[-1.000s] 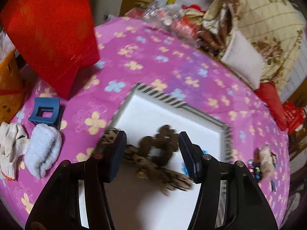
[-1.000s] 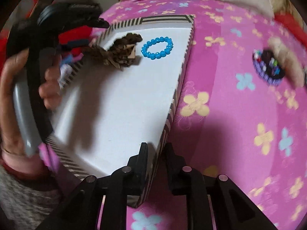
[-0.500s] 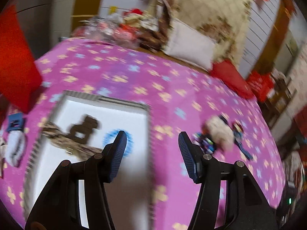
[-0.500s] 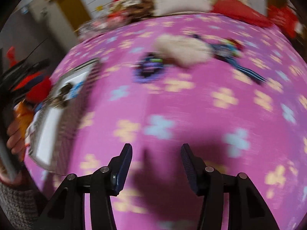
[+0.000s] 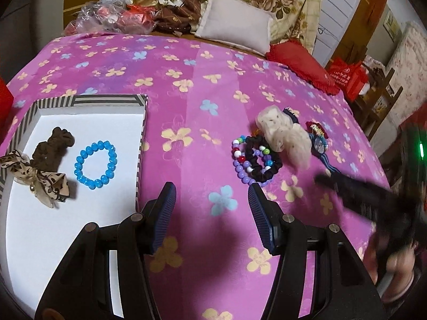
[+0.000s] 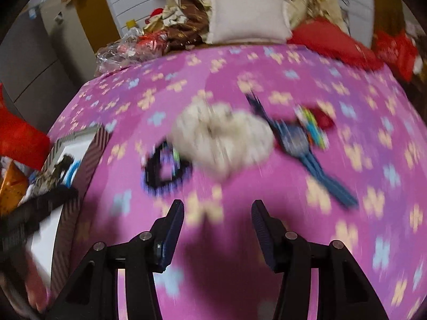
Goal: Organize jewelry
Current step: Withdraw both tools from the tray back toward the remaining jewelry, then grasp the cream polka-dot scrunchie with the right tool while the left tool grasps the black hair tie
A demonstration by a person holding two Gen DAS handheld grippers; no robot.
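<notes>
Pink flowered bed [image 5: 202, 61]: both my tools, left [image 5: 212, 217] and right [image 6: 217, 229], hang apart and empty; I should drop squarely over the bead bracelets [image 5: 253, 160] at one o'clock, box [image 5: 142, 133] at ten.

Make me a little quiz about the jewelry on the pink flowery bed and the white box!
1. True or false: the blue bead bracelet lies inside the striped box.
2. Which lies in the box beside it? A) the watch B) the leopard-print bow C) the fluffy cream scrunchie
3. Fill in: the left gripper and the right gripper each have their jaws ____, with nothing between them.

Key: 1 true. 2 B. 3 open.
</notes>
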